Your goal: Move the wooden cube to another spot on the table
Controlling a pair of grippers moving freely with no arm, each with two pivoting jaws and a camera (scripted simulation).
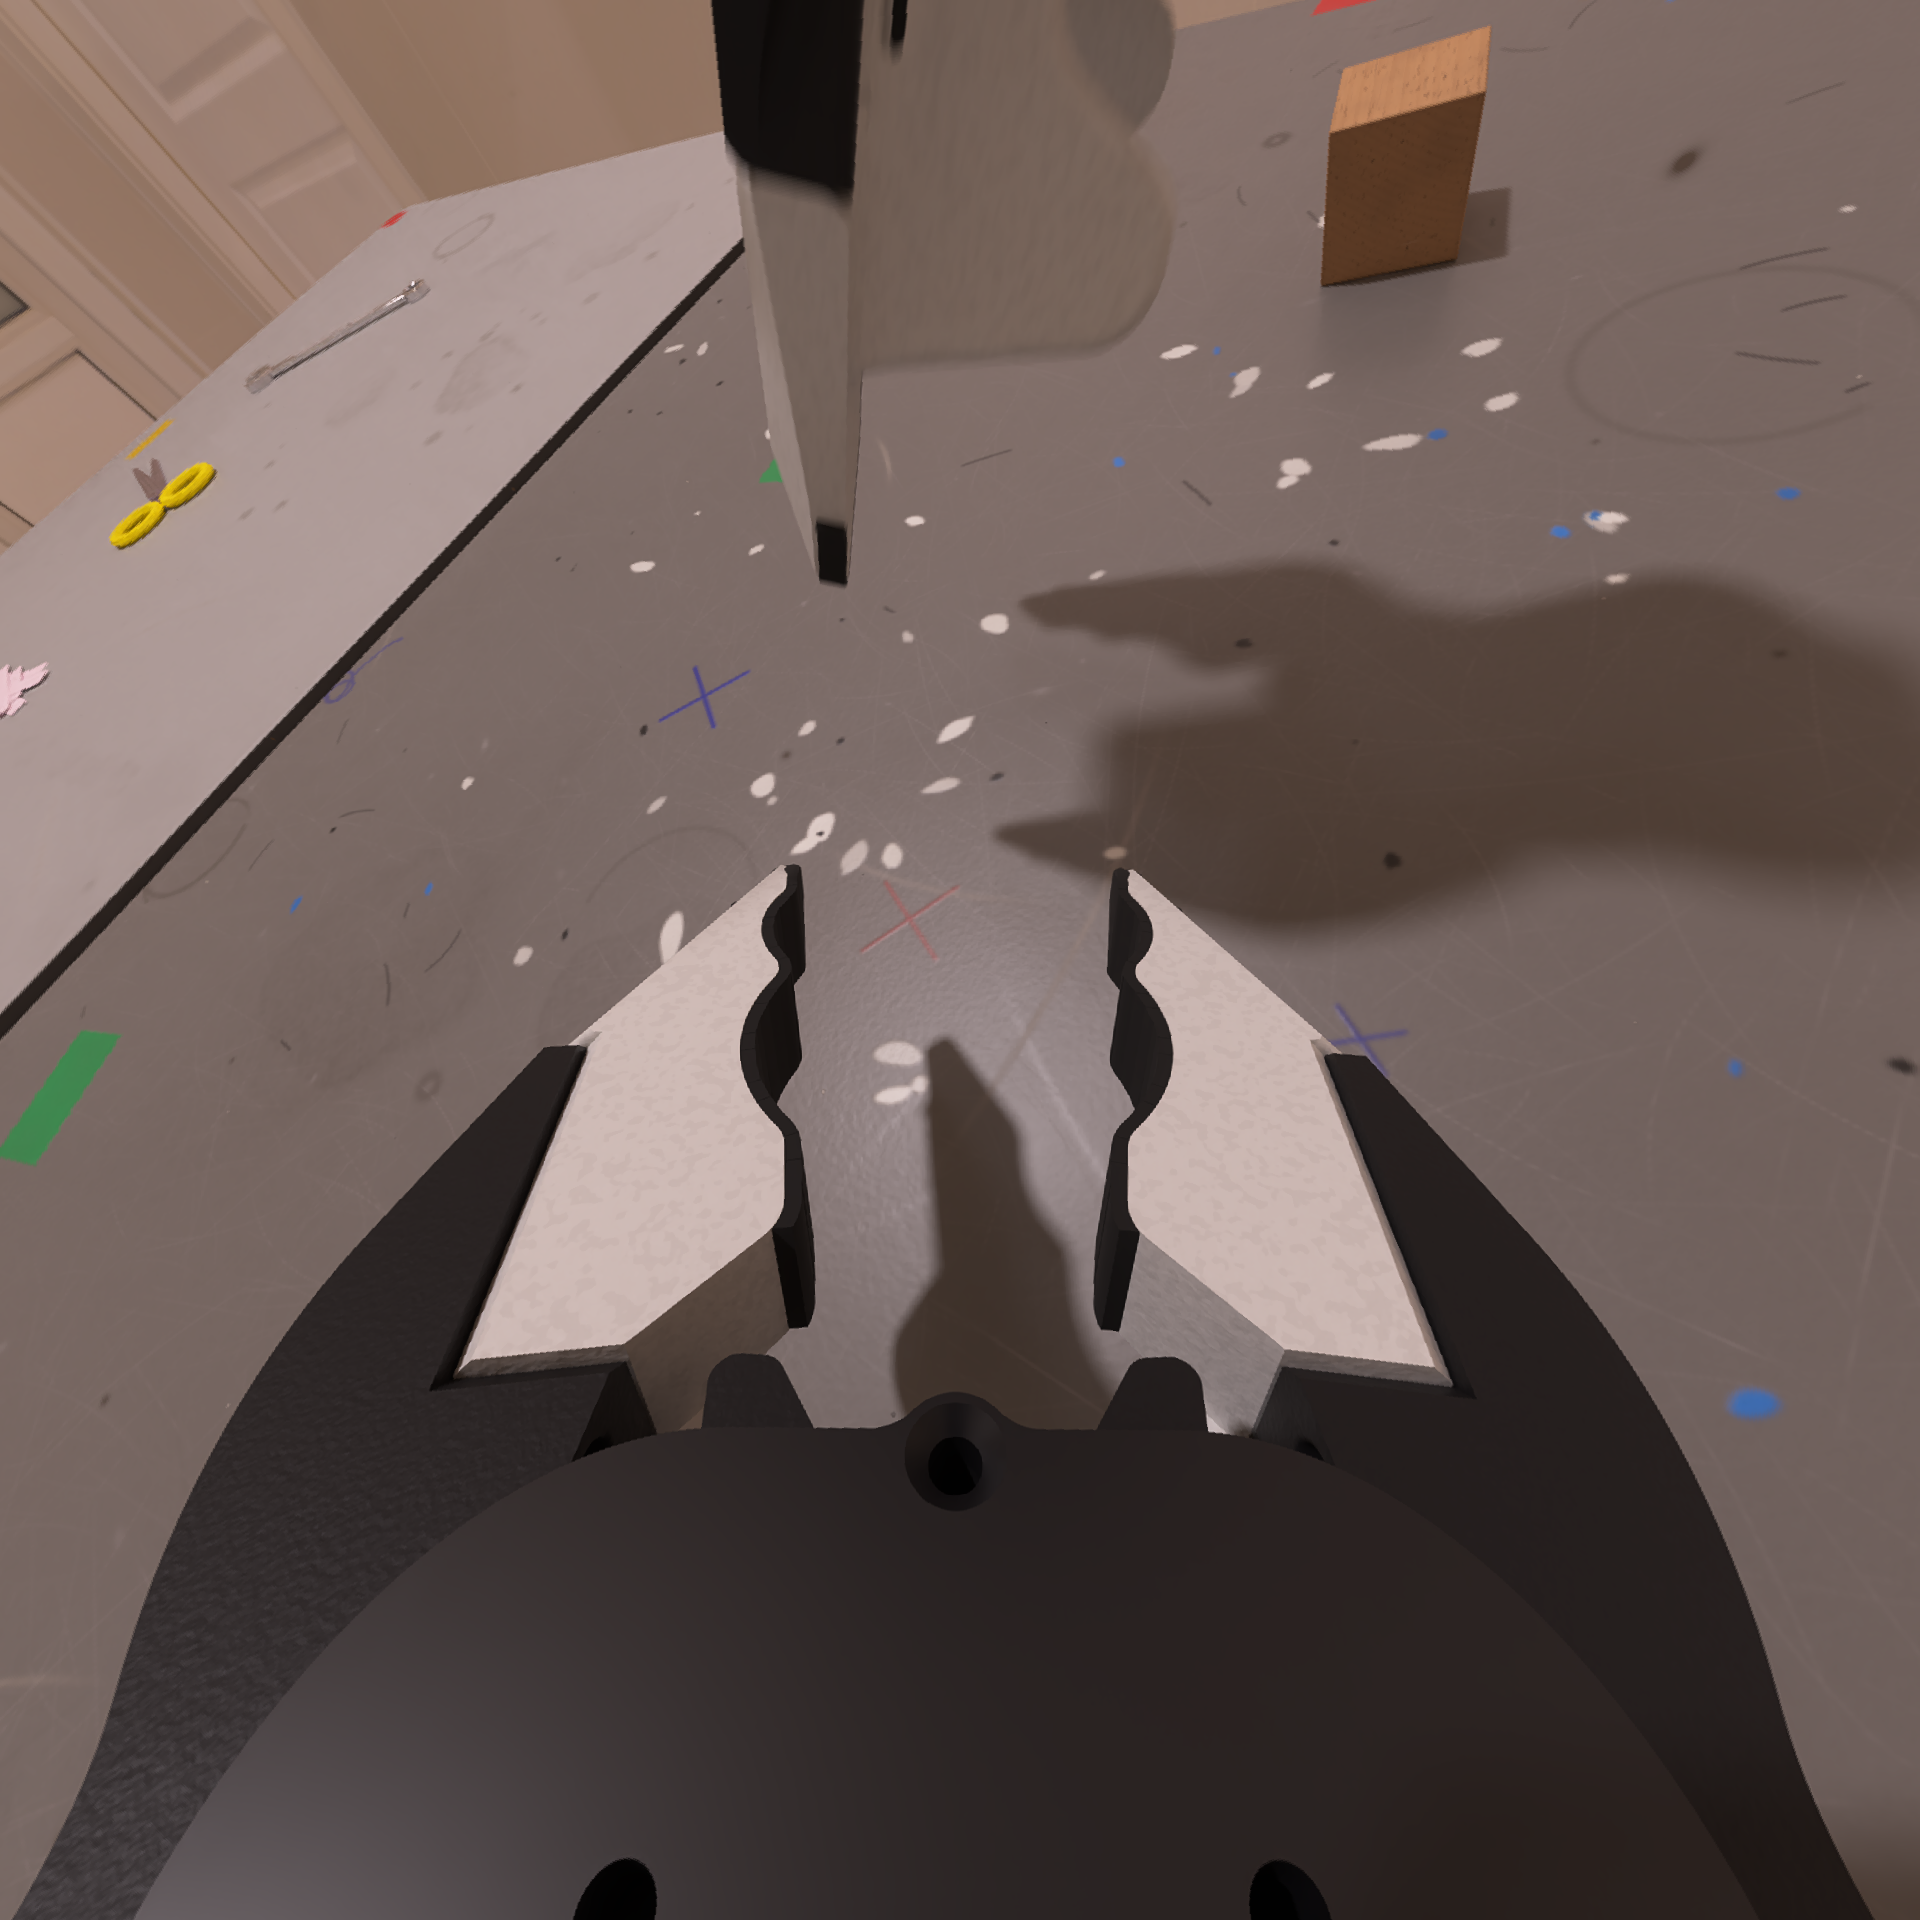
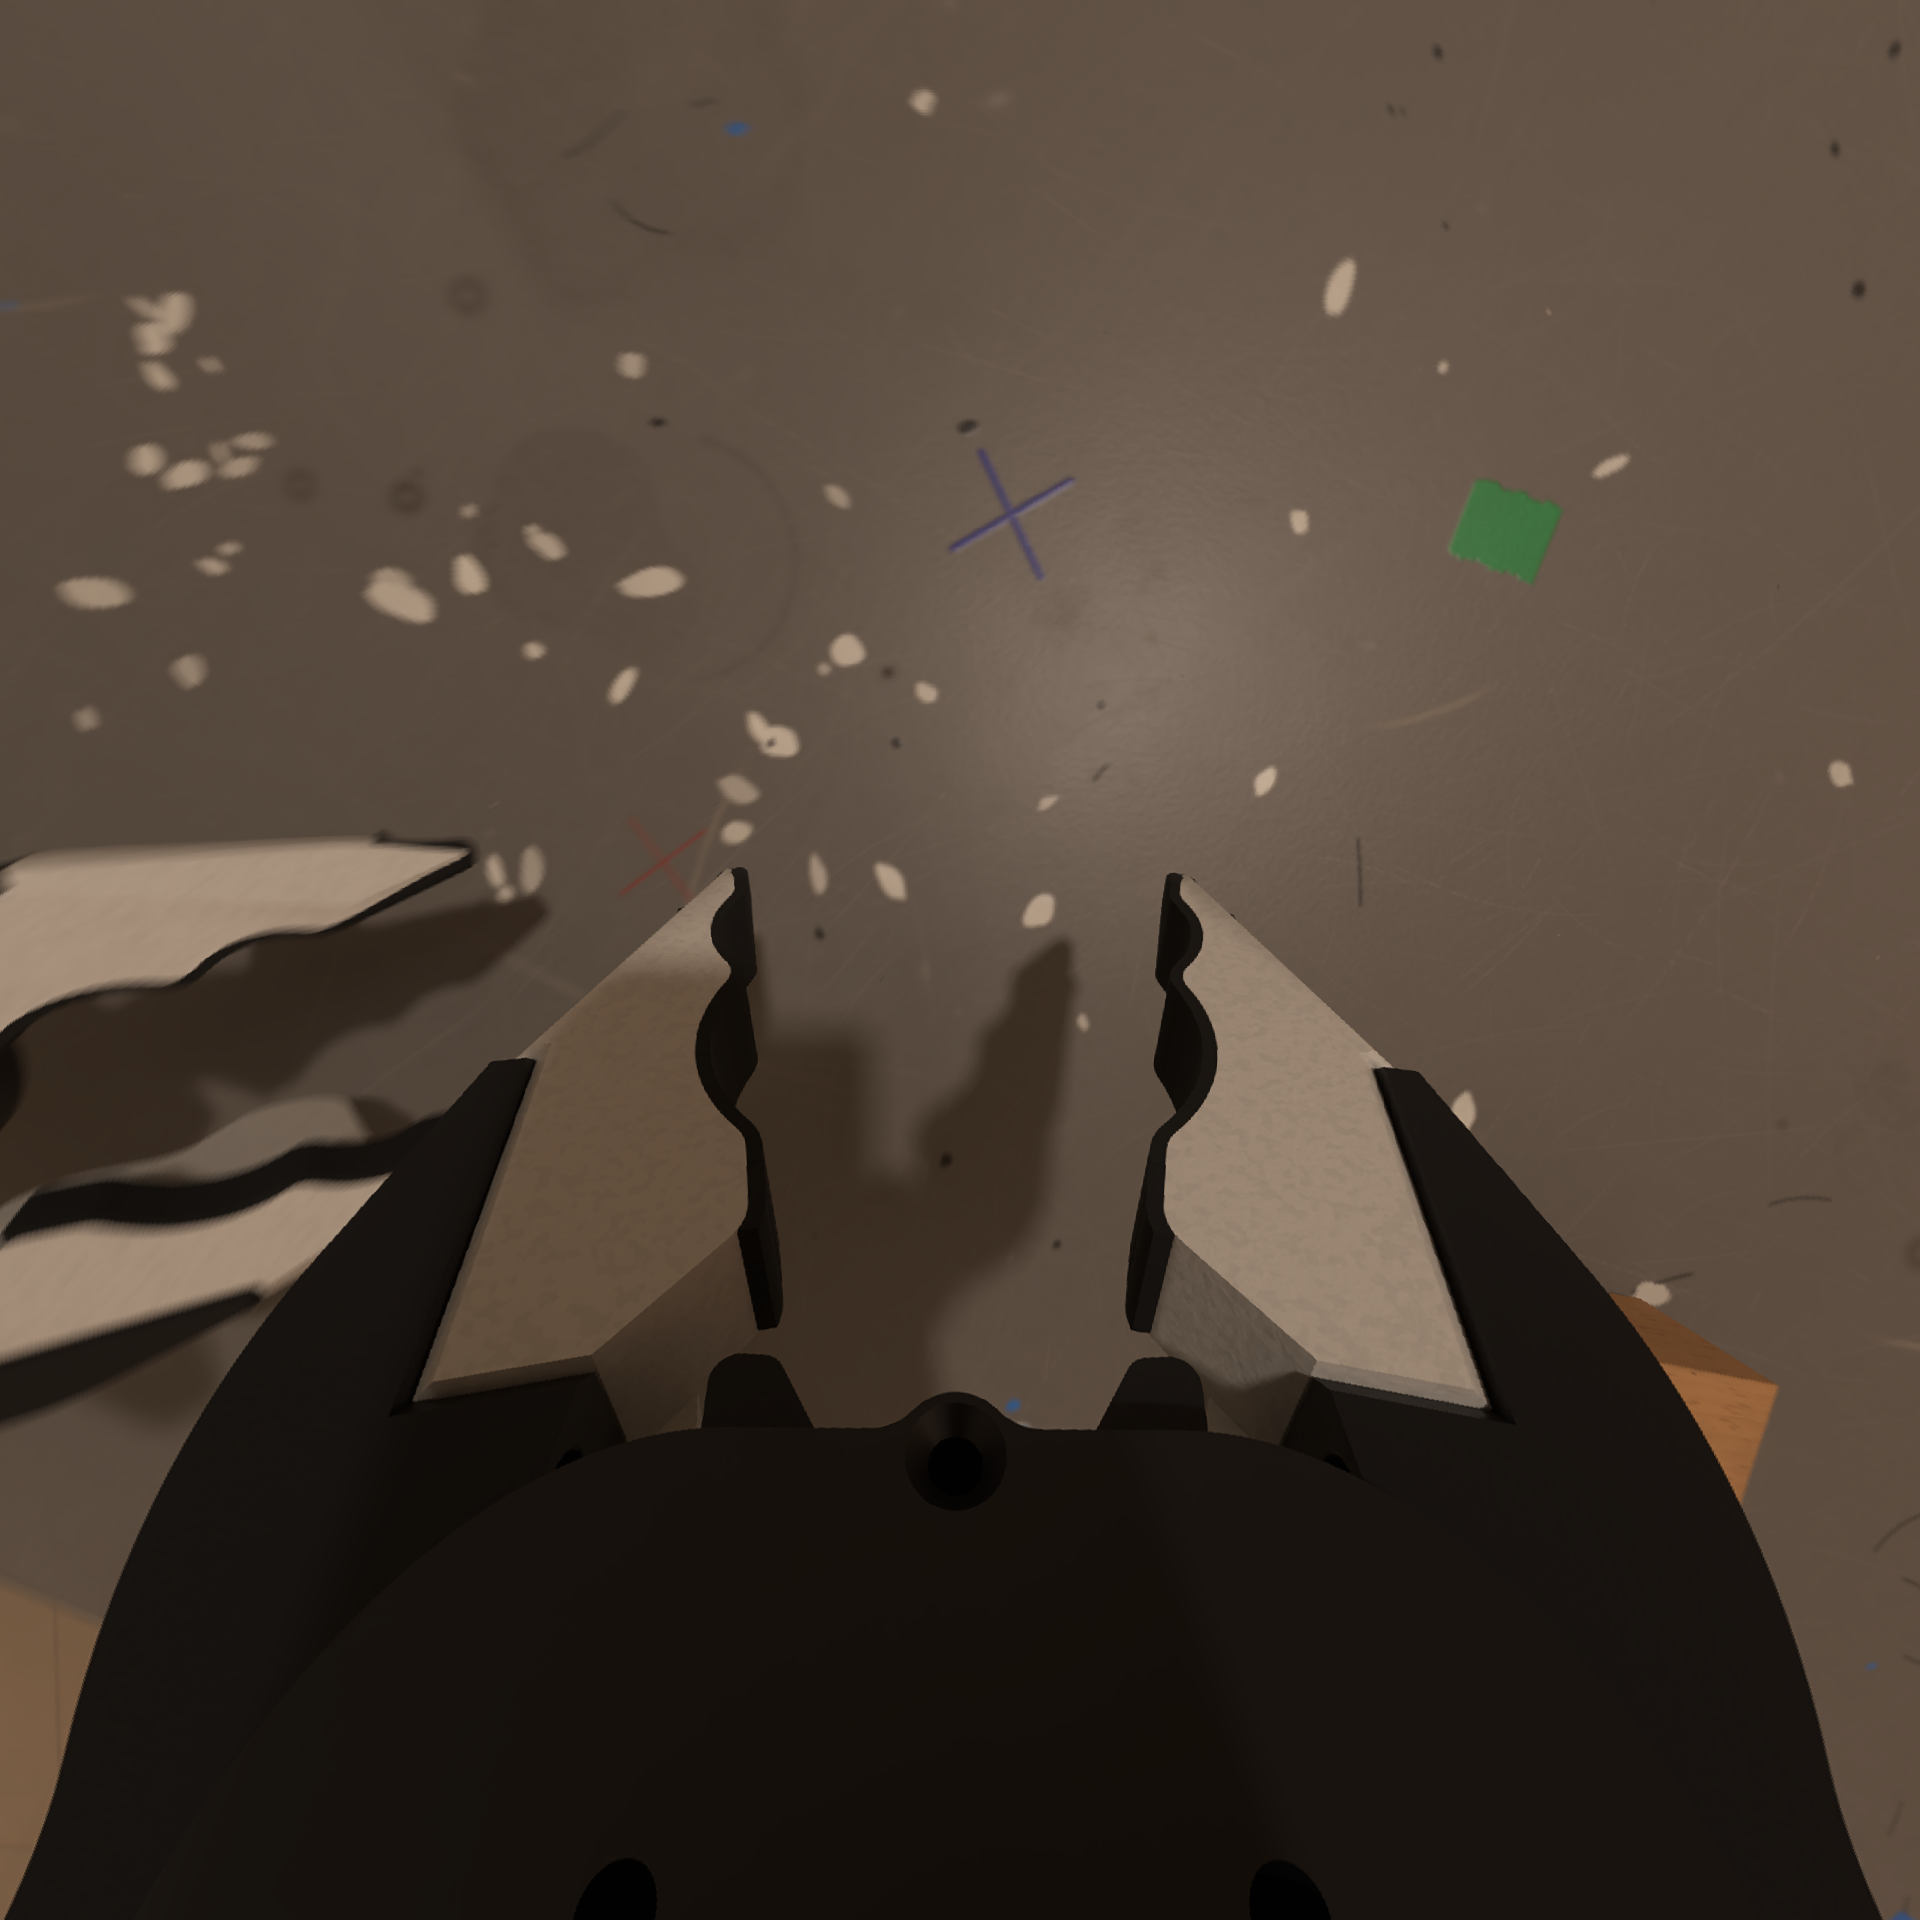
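Observation:
The wooden cube (image 1: pixel 1403 166) stands on the grey speckled table (image 1: pixel 1455 727), far ahead and to the right in the left wrist view. My left gripper (image 1: pixel 956 883) is open and empty, low over the table, well short of the cube. One finger (image 1: pixel 816 343) of my right gripper hangs down ahead of it, left of the cube. In the right wrist view my right gripper (image 2: pixel 956 883) is open and empty, pointing down at the table (image 2: pixel 1143 312). A corner of the cube (image 2: pixel 1704 1392) shows behind its right finger. The left gripper's fingers (image 2: pixel 208 894) reach in from the left.
A lighter second table (image 1: pixel 312 436) adjoins on the left with a wrench (image 1: pixel 338 332) and yellow-handled scissors (image 1: pixel 161 504). Green tape (image 1: pixel 57 1096) lies near the seam. A green square (image 2: pixel 1504 530) and a blue cross (image 2: pixel 1010 512) mark the table under the right gripper.

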